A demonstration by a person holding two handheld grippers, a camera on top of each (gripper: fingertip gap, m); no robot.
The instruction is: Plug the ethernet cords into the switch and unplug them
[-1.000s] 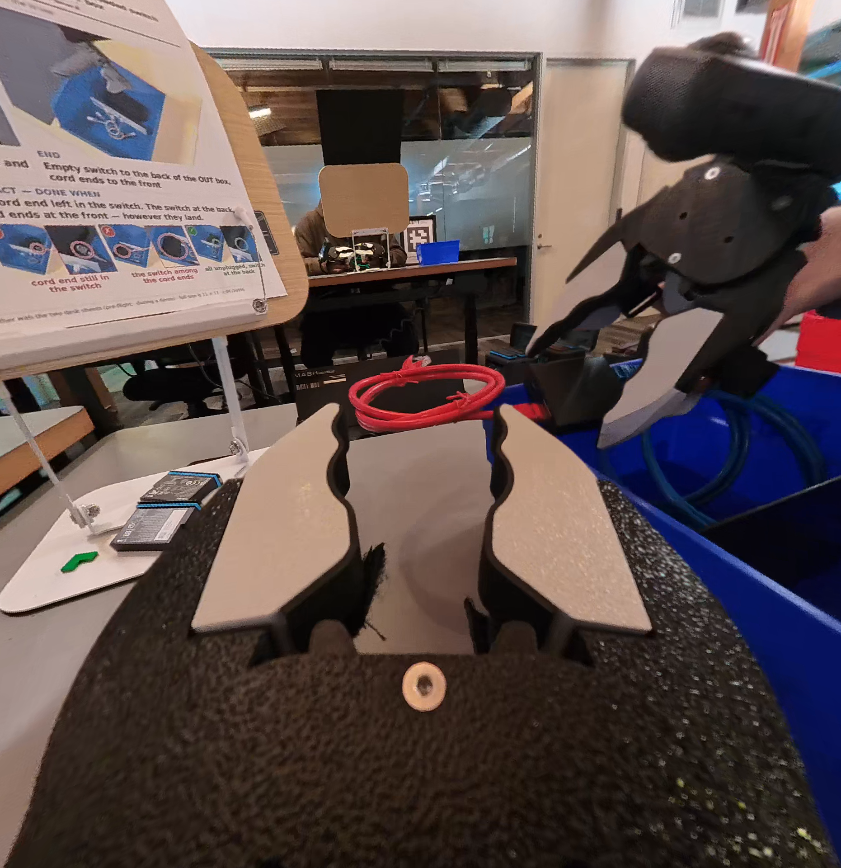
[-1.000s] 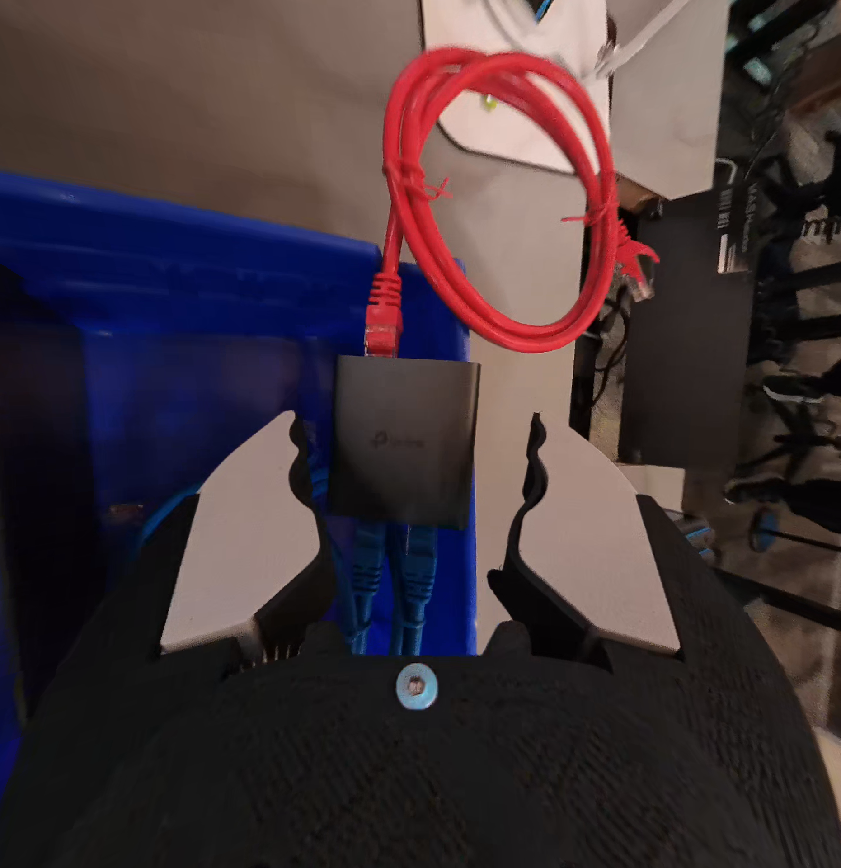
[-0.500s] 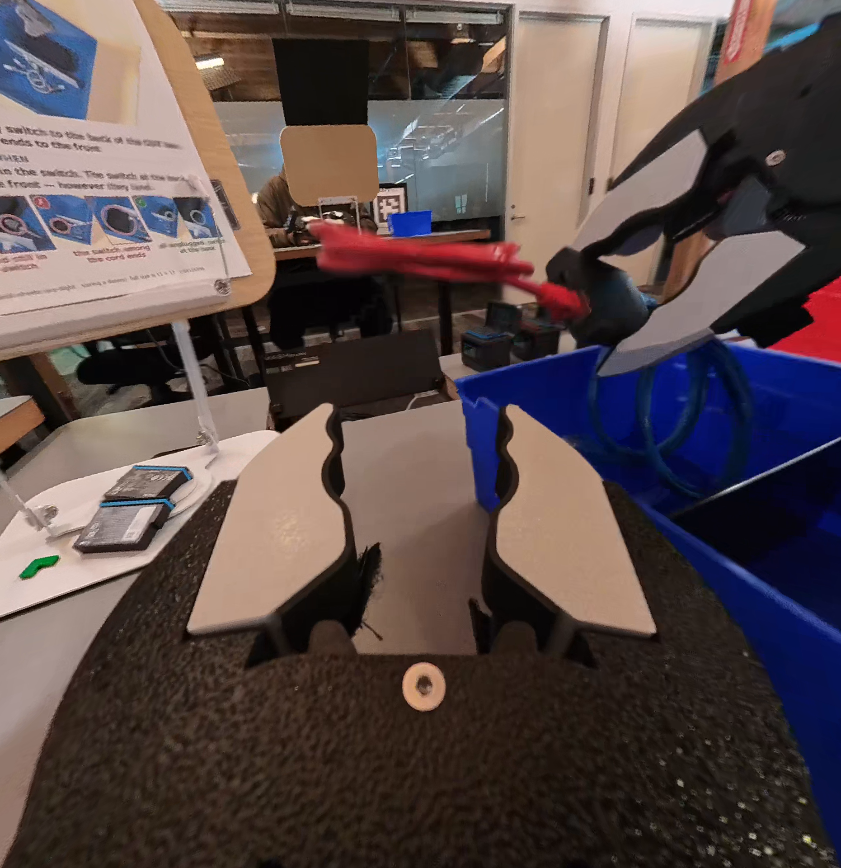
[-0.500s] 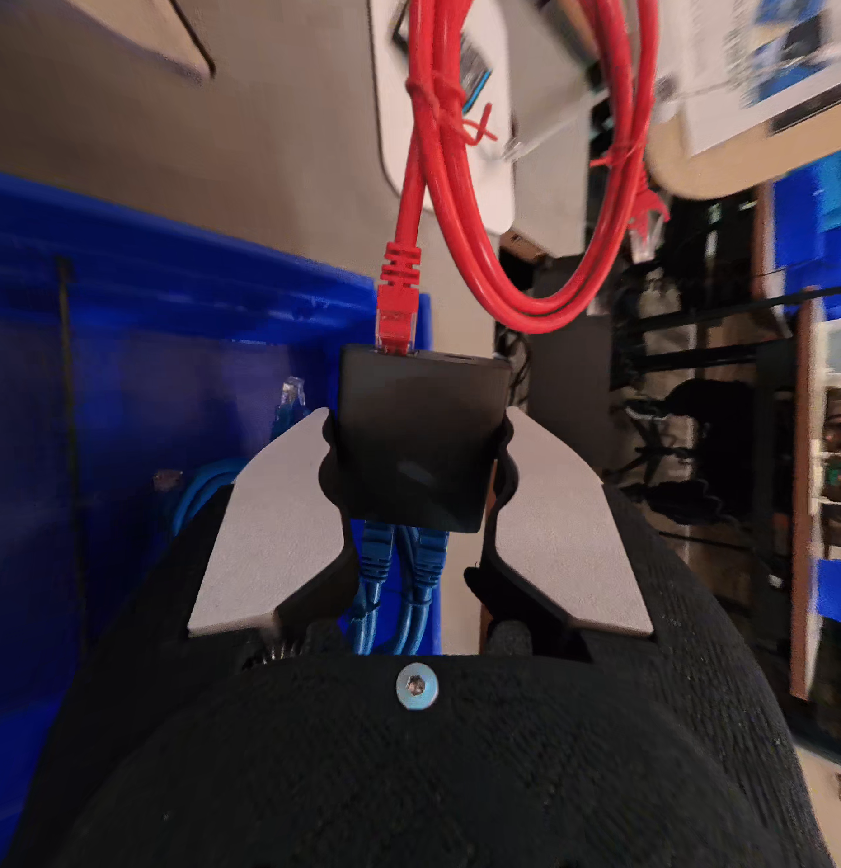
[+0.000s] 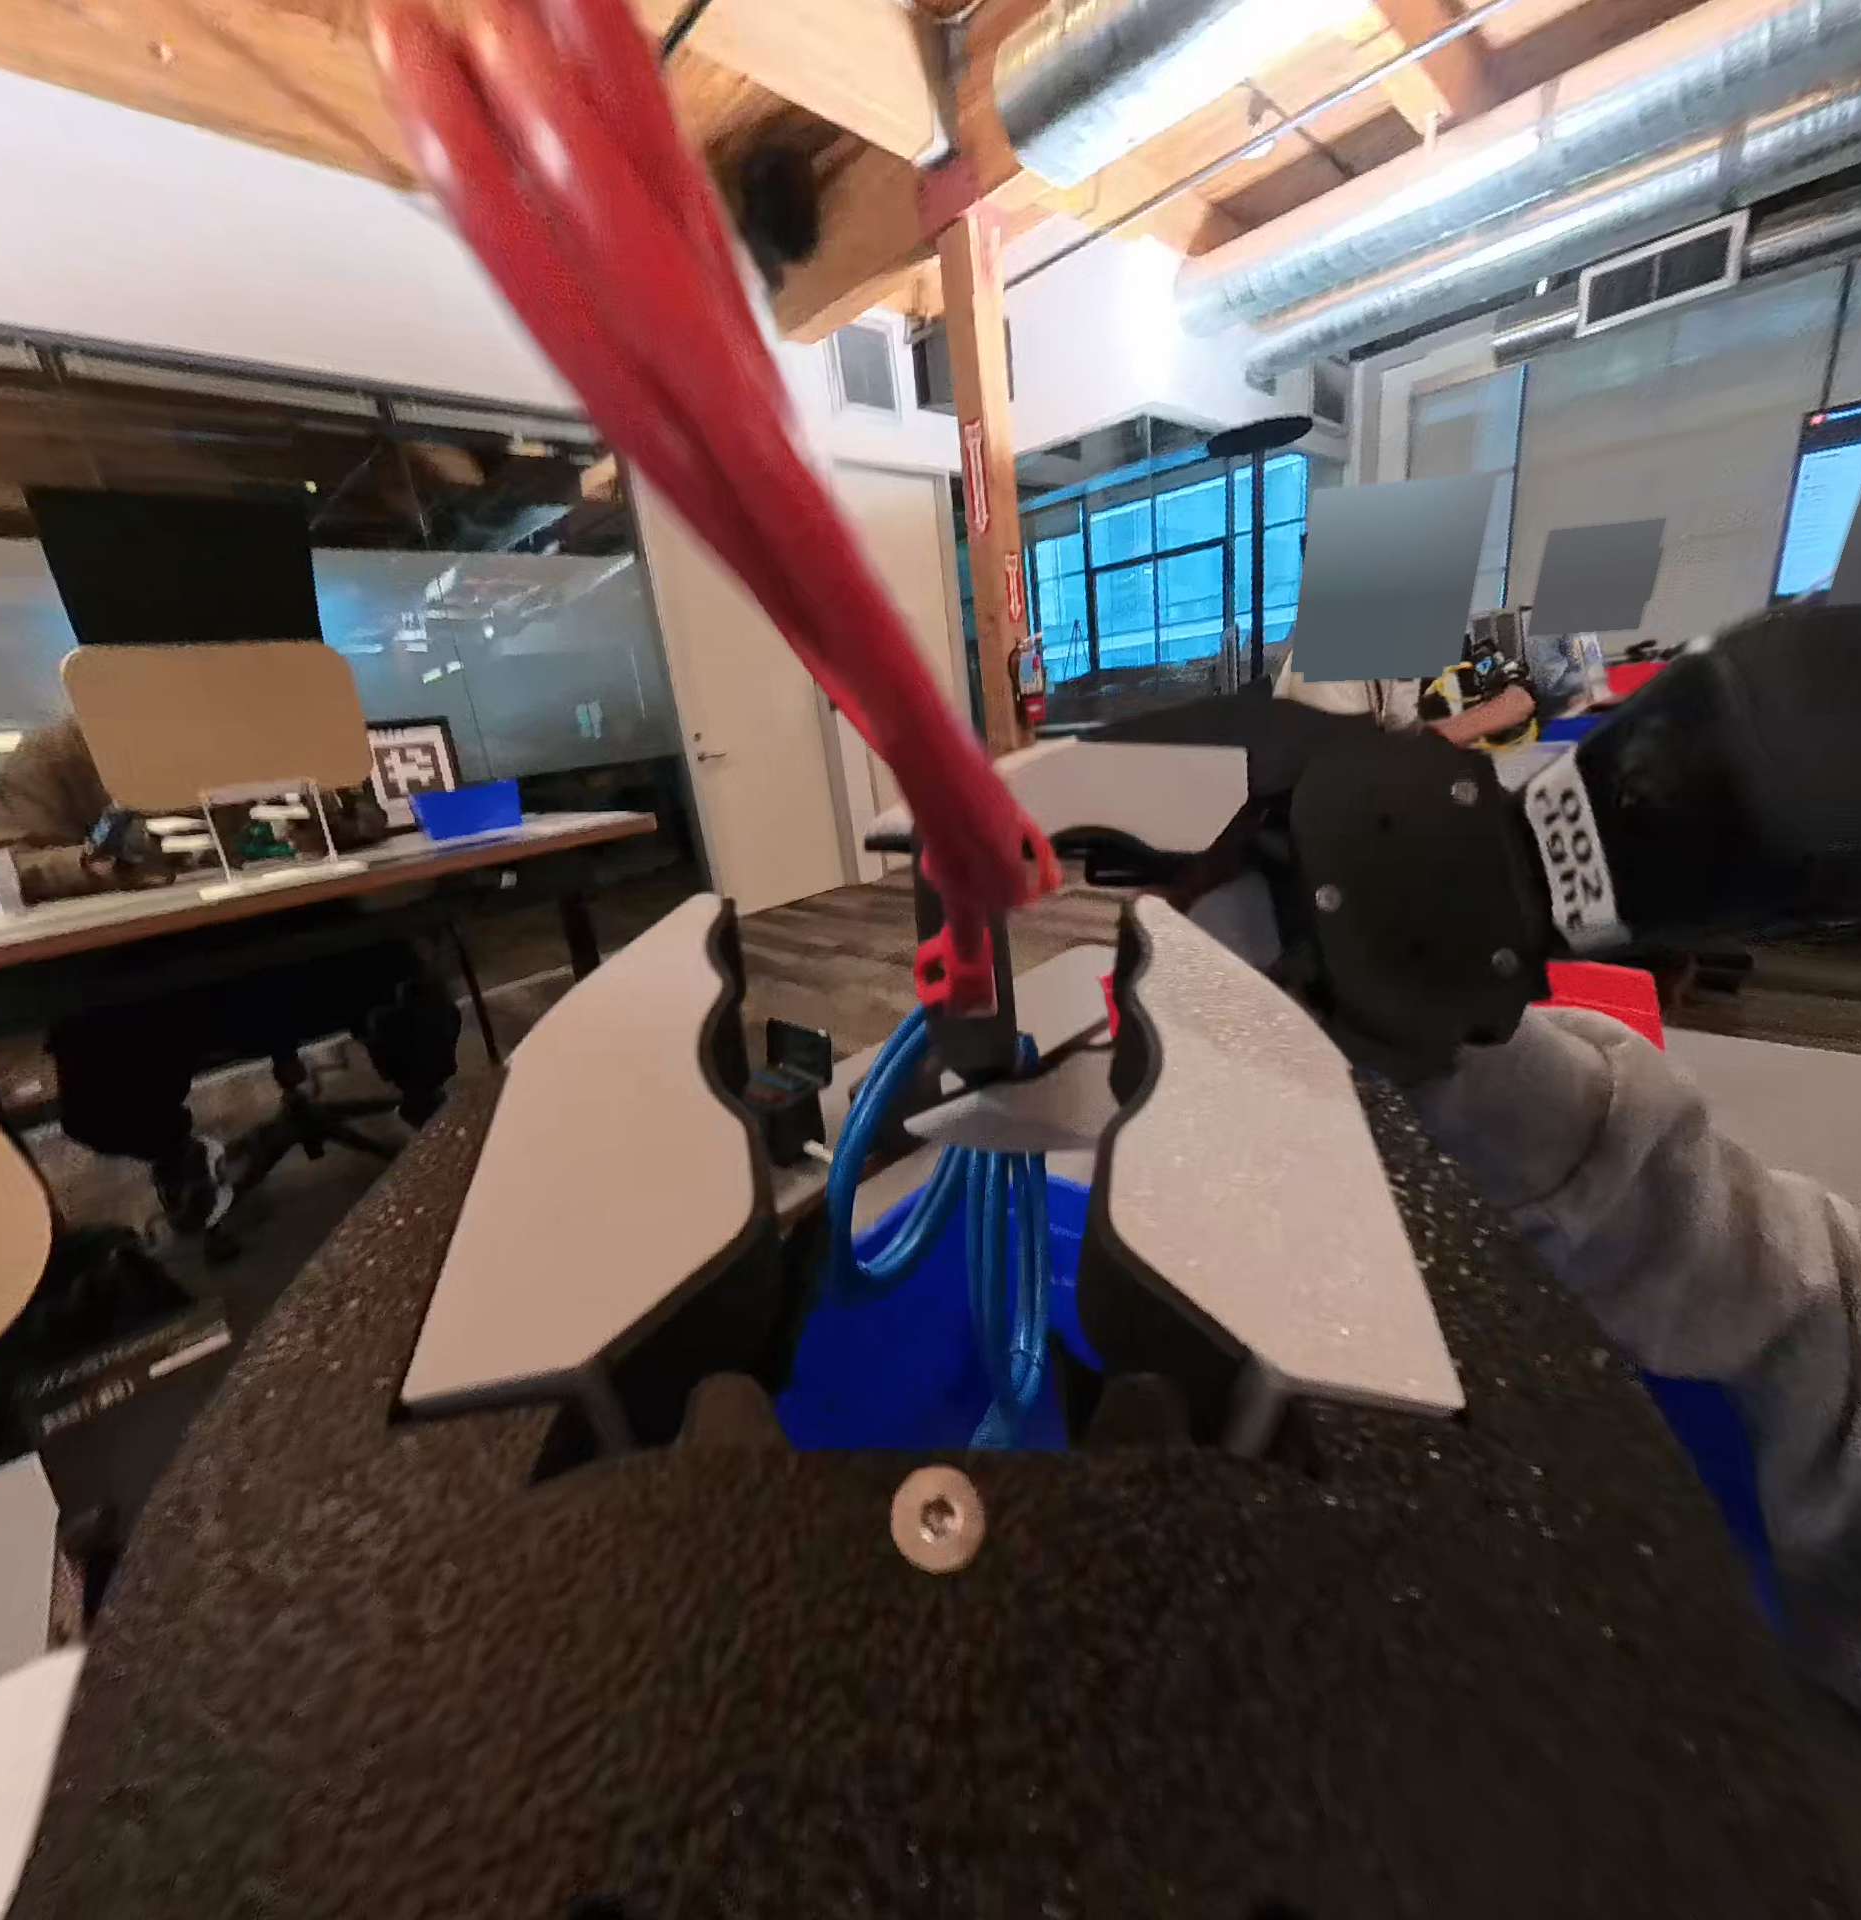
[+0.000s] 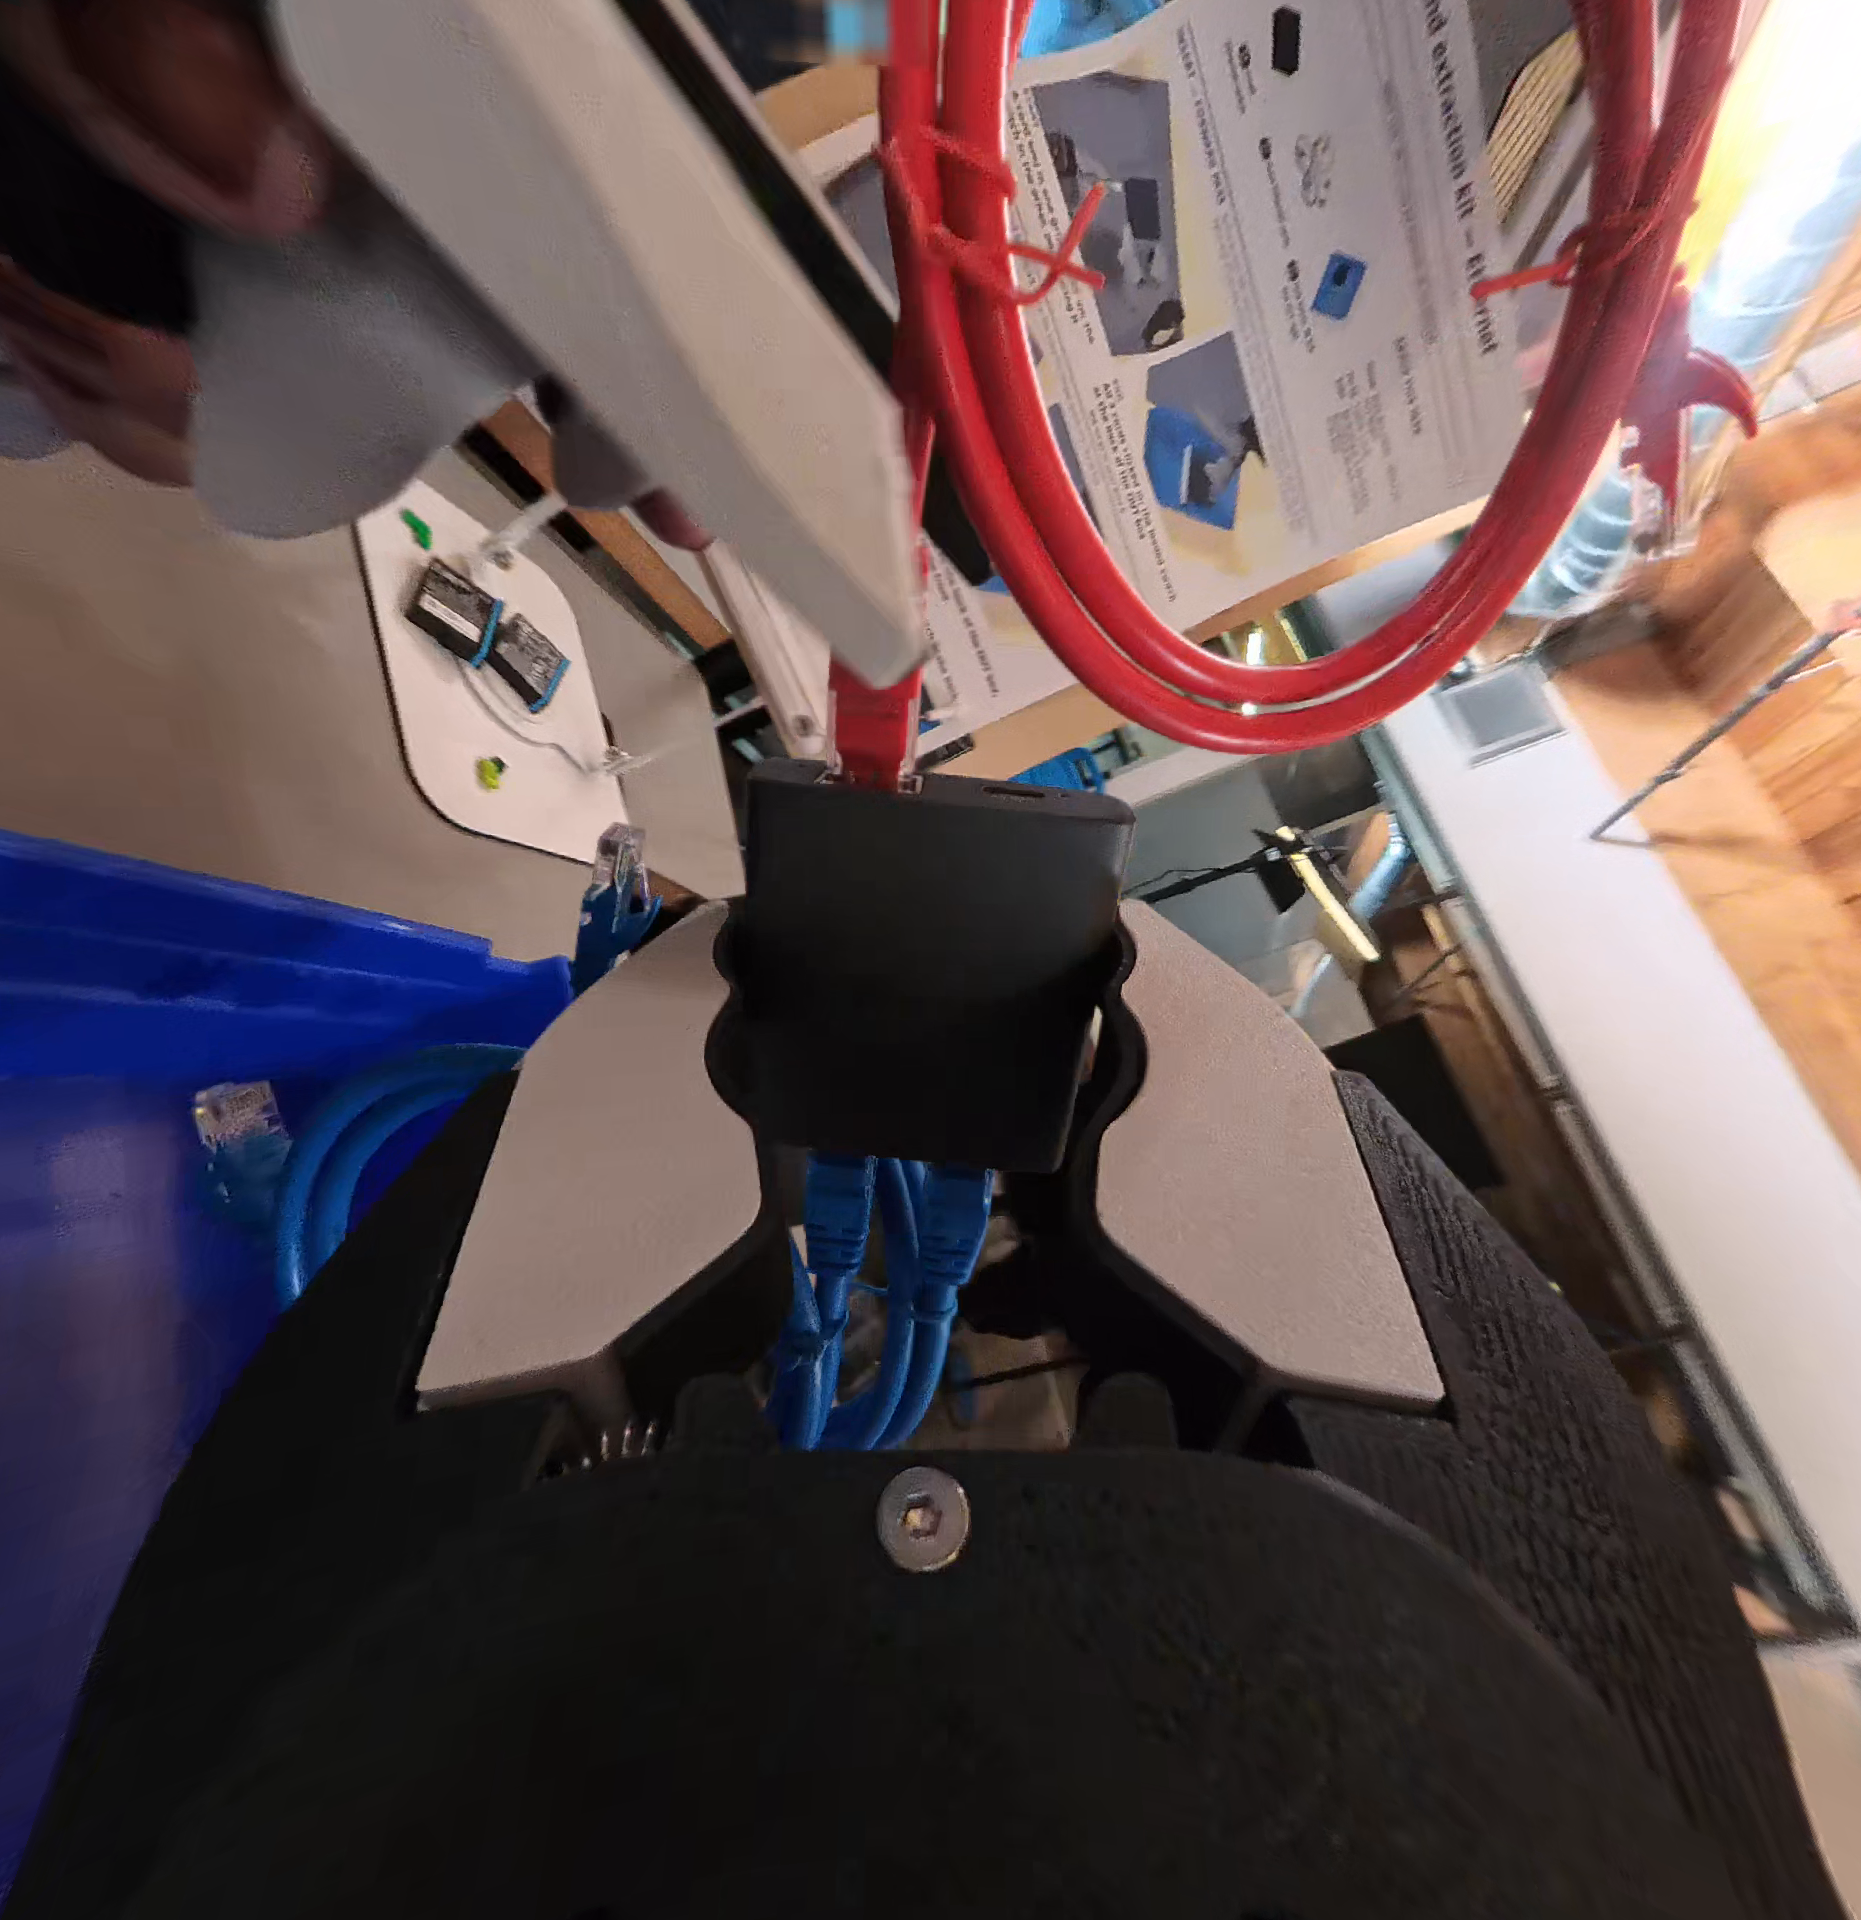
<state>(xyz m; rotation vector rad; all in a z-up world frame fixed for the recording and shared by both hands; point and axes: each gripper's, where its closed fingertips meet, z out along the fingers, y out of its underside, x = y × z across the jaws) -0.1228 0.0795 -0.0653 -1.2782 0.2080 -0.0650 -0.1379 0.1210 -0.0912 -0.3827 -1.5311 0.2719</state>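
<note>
Left wrist cam first: the left gripper (image 5: 926, 997) had its jaws spread wide with nothing pressed between the pads. The black switch (image 5: 973, 1013) sat edge-on in the gap between the two fingers but touched neither pad. A red ethernet cord (image 5: 697, 447), pretty blurry, ran up and away from its top, with the red plug (image 5: 952, 971) at the switch. Blue cords (image 5: 993, 1247) hung down from its lower end toward the blue bin (image 5: 905, 1351). Off to the right you could see the right gripper (image 5: 1414, 914) and a grey sleeve (image 5: 1674, 1195).

Right wrist cam: the right gripper (image 6: 921, 987) was clamped on the switch (image 6: 926, 966), both pads tight against its sides. The red cord's coil (image 6: 1269, 644) hung in front of an instruction sheet (image 6: 1269, 312), its plug (image 6: 874, 717) seated in the far end of the switch. One finger (image 6: 635, 312) of the left gripper came in from the top left, its tip just beside that red plug. Two blue plugs (image 6: 895, 1216) were seated in the near end. A loose blue plug with a clear tip (image 6: 616, 883) stuck up near the blue bin (image 6: 230, 987).
</note>
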